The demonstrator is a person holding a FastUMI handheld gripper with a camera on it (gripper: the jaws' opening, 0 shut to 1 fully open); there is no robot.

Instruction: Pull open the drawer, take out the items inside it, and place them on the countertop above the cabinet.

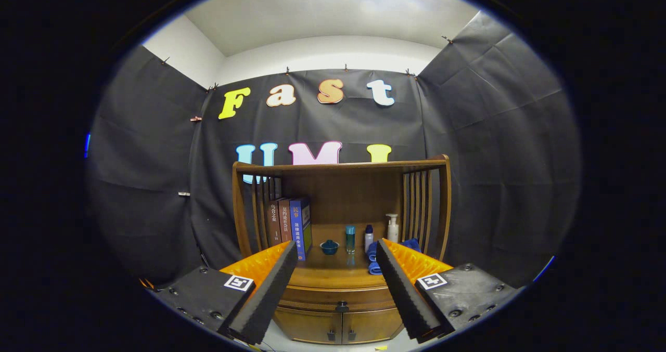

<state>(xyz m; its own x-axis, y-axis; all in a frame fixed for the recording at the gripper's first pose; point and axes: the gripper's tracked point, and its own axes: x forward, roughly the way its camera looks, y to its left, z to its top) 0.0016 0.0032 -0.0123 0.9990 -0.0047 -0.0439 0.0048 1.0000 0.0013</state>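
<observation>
While the gripper is hanging in front of the cabinet, its fingers are standing spread wide and grasping nothing. Between them and well beyond the tips, the drawer is sitting closed, its knob showing just above the two lower doors. On the countertop things are standing already — books, a small bowl, three bottles and a folded towel by the right finger's tip.
</observation>
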